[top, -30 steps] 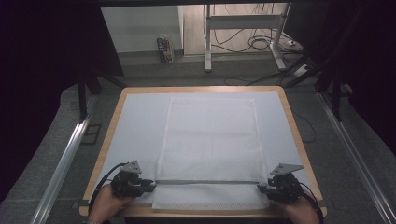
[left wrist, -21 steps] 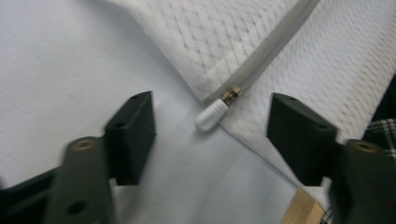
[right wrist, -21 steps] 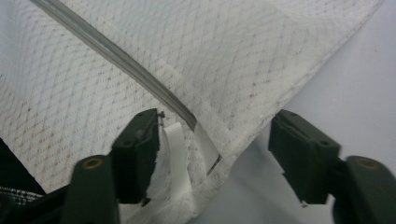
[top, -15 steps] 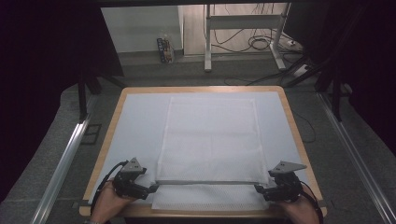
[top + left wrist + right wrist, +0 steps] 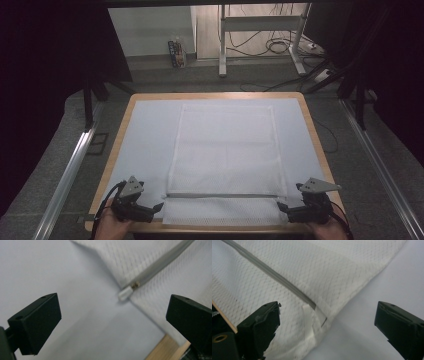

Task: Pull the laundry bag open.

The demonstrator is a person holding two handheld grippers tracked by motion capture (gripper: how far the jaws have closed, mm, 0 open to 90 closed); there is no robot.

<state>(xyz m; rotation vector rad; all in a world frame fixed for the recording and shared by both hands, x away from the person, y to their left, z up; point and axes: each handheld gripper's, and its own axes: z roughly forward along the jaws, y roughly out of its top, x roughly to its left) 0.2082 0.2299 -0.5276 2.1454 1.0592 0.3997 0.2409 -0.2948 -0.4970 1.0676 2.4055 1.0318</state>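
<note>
High view: the white mesh laundry bag point(image 5: 226, 160) lies flat down the middle of the desk point(image 5: 116, 131), zipper point(image 5: 225, 195) running across it near the front edge; the left gripper point(image 5: 156, 208) sits just off the bag's front-left corner, the right gripper point(image 5: 283, 208) just off the front-right one.

Left gripper view: jaws wide, nothing between them; the zipper end point(image 5: 125, 292) is just ahead.

Right gripper view: jaws wide too, the bag's corner point(image 5: 315, 315) between them.

Looks like the grab step; next I'd close both on the corners evenly.
</note>
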